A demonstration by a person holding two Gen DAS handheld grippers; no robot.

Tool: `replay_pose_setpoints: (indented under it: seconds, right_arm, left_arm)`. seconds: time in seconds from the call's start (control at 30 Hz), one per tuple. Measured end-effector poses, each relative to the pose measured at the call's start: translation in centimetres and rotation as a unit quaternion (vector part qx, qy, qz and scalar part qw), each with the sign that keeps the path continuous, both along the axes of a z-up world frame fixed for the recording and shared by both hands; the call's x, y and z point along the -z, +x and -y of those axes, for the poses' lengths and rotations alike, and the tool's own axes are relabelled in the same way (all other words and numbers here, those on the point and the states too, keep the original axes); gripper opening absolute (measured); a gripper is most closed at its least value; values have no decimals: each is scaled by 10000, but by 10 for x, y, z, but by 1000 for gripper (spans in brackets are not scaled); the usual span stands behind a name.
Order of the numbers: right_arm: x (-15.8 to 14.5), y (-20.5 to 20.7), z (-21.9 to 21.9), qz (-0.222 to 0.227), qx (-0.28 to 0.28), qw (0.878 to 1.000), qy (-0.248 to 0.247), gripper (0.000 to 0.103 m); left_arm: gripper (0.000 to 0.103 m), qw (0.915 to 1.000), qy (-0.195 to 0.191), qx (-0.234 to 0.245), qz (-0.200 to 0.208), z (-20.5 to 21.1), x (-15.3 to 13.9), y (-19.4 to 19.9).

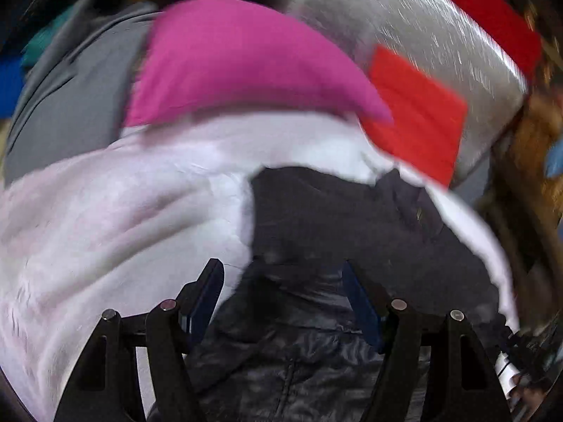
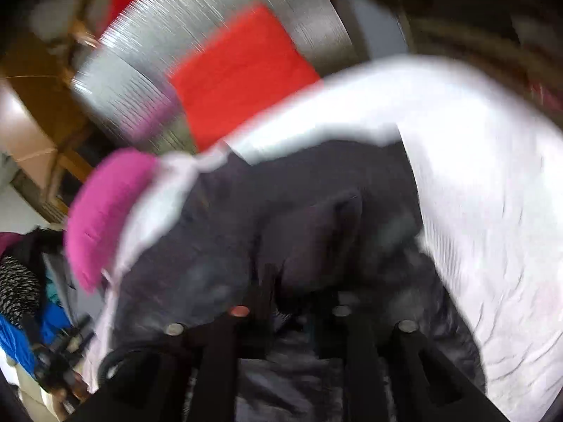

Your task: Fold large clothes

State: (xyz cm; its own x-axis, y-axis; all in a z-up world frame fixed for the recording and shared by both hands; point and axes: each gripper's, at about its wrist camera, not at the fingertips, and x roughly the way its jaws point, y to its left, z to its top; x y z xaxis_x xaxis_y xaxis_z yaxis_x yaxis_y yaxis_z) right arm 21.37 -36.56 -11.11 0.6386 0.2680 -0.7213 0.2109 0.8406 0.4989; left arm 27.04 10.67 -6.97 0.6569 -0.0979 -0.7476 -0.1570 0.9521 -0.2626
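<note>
A black padded jacket (image 1: 337, 232) lies on a white cloth (image 1: 116, 218) spread over the table. My left gripper (image 1: 283, 270) is open just above the jacket's near part, its fingers apart on either side of the fabric. In the right wrist view the same jacket (image 2: 281, 218) fills the middle. My right gripper (image 2: 292, 302) sits low over the jacket; its fingers look close together and buried in dark fabric, and motion blur hides whether they pinch it.
A pink folded garment (image 1: 232, 59), a grey garment (image 1: 70, 98) and a red folded cloth (image 1: 418, 116) lie behind on a silver table top (image 1: 404, 10). Blue and patterned clothes (image 2: 21, 302) pile at the right view's left edge. Wooden furniture (image 2: 42, 70) stands beyond.
</note>
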Motion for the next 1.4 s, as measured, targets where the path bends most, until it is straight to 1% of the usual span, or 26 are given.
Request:
replay_pose_setpoints:
  seconds: [0.03,0.07,0.1,0.13,0.17,0.23,0.3,0.33,0.4,0.43,0.47,0.53,0.63,0.7,0.73,0.77,0.8,0.9,1.0,1.1,1.13,1.2,1.23,1.27,1.33,1.4]
  right_arm:
    - [2,-4,1,207,-84,9997,109,67]
    - [-1,-7,1,307,-128,9994,82,69]
    - [-5,-11,1,367,-176,9992,9,72]
    - [-10,-15,2,409,-232,9989,-39,75]
    - [-15,-20,5,430,-223,9988,-122,75]
    - [-27,-30,13,551,-93,9980,-284,75]
    - [-43,-39,20,747,131,9964,-389,75]
    - [-53,-43,20,939,165,9947,-392,76]
    - [-71,-41,7,1267,-52,9913,-340,80]
    - [-76,-34,-5,1361,-287,9897,-351,83]
    - [-78,-26,-14,1422,-515,9877,-399,83]
    - [-68,-9,-28,1337,-816,9869,-382,83]
    - [-35,20,-40,832,-937,9914,-368,83]
    - [-7,26,-40,393,-923,9943,-373,83]
    - [4,27,-40,290,-952,9944,-357,83]
    - [6,26,-41,390,-1012,9932,-420,83]
    - [5,25,-42,461,-1055,9921,-493,83]
    - [-1,20,-34,402,-1019,9930,-440,83]
    - [-20,8,-26,674,-848,9933,-406,83]
    - [-25,3,-27,865,-842,9909,-596,86]
    - [-20,6,-28,768,-862,9913,-636,87]
    - [-6,15,-27,384,-838,9933,-694,87]
    - [-3,17,-26,364,-841,9935,-673,87]
    - [-8,15,-27,436,-831,9932,-683,86]
    - [-24,14,-28,622,-803,9925,-685,87]
    - [-38,19,-30,822,-758,9912,-713,87]
  left_arm:
    - [71,9987,355,44,-351,11,14,10]
    - [71,9955,661,112,-672,20,31,19]
    - [74,9934,815,161,-796,23,39,22]
    - [74,9926,955,205,-717,25,45,22]
    - [75,9931,988,226,-591,25,44,19]
    - [74,9945,882,177,-545,19,38,16]
    - [74,9963,794,33,-338,11,26,10]
    - [74,9970,754,-1,-182,7,17,7]
    - [74,9976,687,39,58,8,4,5]
    - [74,9975,684,80,134,10,1,5]
    - [74,9972,705,158,182,16,-1,7]
    - [74,9967,721,303,220,27,3,8]
    - [74,9943,840,630,173,45,18,10]
    - [75,9909,1108,734,-219,52,44,18]
    - [76,9889,1227,792,-273,55,51,20]
    - [77,9874,1354,807,-170,57,52,20]
    - [77,9861,1427,832,-157,58,51,20]
    - [77,9874,1352,790,-229,53,45,20]
    - [77,9888,1328,674,95,51,26,5]
    - [77,9877,1336,734,351,55,17,-4]
    - [77,9873,1354,776,286,58,21,-2]
    - [77,9834,1550,921,-200,64,38,6]
    - [77,9809,1678,952,-261,66,43,7]
    - [77,9790,1807,934,-89,68,40,3]
    - [77,9776,1898,897,168,69,26,-1]
    - [77,9799,1768,834,409,70,13,-1]
